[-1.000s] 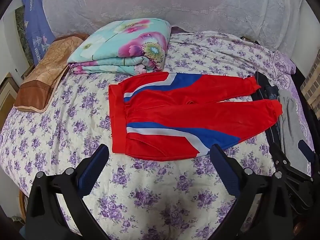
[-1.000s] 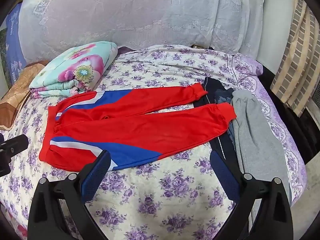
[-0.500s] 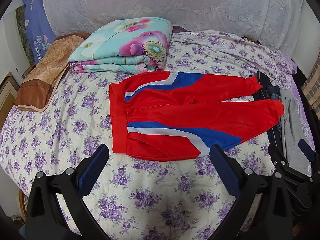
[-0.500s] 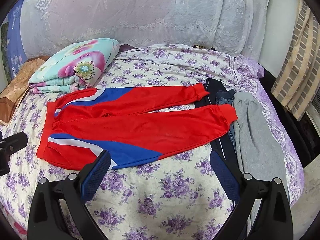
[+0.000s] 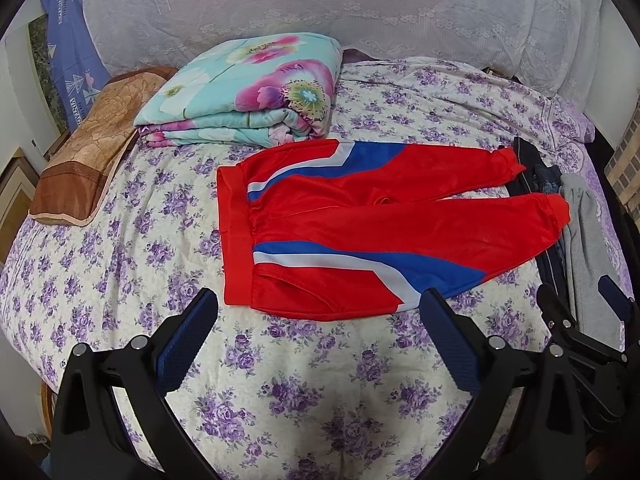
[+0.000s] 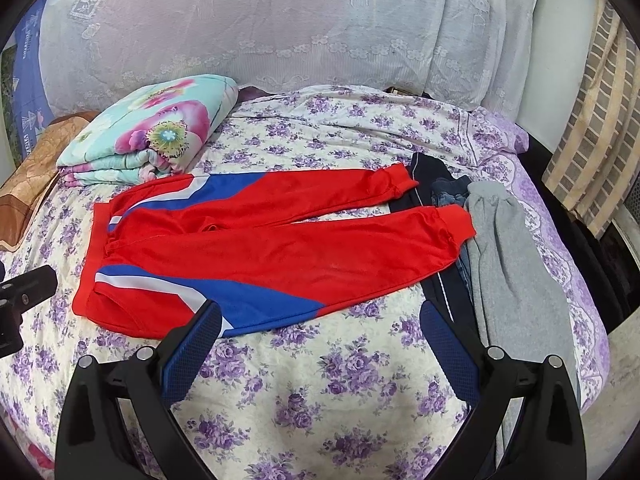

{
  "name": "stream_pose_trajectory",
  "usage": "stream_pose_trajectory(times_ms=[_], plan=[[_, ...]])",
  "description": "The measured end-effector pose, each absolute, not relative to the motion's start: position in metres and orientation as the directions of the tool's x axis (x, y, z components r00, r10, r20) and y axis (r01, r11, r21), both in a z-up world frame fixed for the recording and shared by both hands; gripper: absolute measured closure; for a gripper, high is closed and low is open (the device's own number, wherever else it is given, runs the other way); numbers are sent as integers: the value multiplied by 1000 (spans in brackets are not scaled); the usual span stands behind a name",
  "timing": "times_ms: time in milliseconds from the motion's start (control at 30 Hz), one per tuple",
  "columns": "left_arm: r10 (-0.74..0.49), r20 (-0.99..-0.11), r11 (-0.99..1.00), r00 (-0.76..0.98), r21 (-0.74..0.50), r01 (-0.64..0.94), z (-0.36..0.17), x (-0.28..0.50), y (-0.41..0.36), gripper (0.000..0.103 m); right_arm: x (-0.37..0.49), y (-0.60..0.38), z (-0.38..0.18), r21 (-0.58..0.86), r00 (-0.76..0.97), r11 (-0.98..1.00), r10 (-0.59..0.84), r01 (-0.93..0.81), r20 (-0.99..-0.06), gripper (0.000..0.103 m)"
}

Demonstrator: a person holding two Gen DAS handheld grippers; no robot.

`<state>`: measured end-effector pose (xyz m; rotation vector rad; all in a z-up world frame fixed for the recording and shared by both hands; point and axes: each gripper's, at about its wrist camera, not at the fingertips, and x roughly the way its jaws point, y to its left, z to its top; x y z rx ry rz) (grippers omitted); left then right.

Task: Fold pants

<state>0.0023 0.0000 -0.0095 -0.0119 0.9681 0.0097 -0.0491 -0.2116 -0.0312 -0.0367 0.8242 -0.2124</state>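
Red pants point(image 5: 372, 224) with blue and white side stripes lie flat on the bed, waistband to the left, both legs spread to the right. They also show in the right wrist view point(image 6: 272, 240). My left gripper point(image 5: 318, 316) is open and empty, hovering in front of the near edge of the pants by the waist. My right gripper point(image 6: 320, 328) is open and empty, in front of the near leg; it also shows at the right edge of the left wrist view point(image 5: 576, 304).
A floral bedsheet point(image 5: 280, 380) covers the bed. A folded flowered quilt point(image 5: 248, 92) and a brown pillow point(image 5: 84, 152) lie at the back left. Dark and grey pants point(image 6: 508, 248) lie to the right of the red pants' cuffs. A lace-covered headboard point(image 6: 280, 28) stands behind.
Both grippers have drifted slightly; the pants sit a little lower and nearer in both views. The pants have not moved on the bed and both grippers stay open.
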Motion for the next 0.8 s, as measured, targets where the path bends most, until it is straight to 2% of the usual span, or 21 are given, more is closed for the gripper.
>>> stream_pose_trajectory(times_ms=[800], plan=[[-1,-831,1000,557,-6,-7,-14,0,-2,5,-49,-208,-31,-132,657,979,-203,157,-726,3]])
